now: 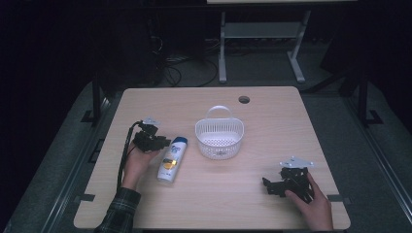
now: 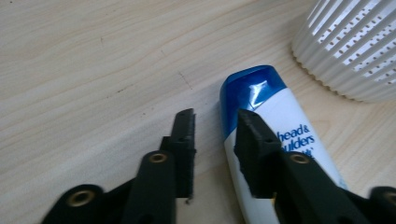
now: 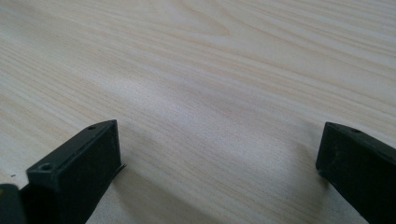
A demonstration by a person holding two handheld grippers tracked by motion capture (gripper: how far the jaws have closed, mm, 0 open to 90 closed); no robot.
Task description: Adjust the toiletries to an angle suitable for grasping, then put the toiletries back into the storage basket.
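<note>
Left gripper view, bottle: a white shampoo bottle (image 2: pixel 280 140) with a blue cap lies on its side on the table (image 2: pixel 93 56); its cap end sits just beyond and to the right of the right jaw tip, and that jaw overlaps the bottle's near edge.
Writing: blue letters on the white body read "head &" over "oulders"; the start of the second line is hidden behind the jaw. A smaller line beneath is too blurred to read.
Left gripper (image 2: pixel 215 122): jaws a small way apart, nothing between them but bare wood; whether the right jaw touches the bottle I cannot tell.
Basket: a white slotted plastic basket (image 2: pixel 355 46) stands past the bottle, up and to the right of the jaws, apart from the cap.
High view, layout: the bottle (image 1: pixel 172 159) lies just right of the left gripper (image 1: pixel 158 141), with an orange mark on its label; the basket (image 1: pixel 219 137), handle upright, stands further right, near the cap.
Right gripper (image 1: pixel 267 186): held low near the table's front right, well apart from bottle and basket.
Right gripper view, jaws: spread wide, holding nothing, only pale wood grain ahead of them.
</note>
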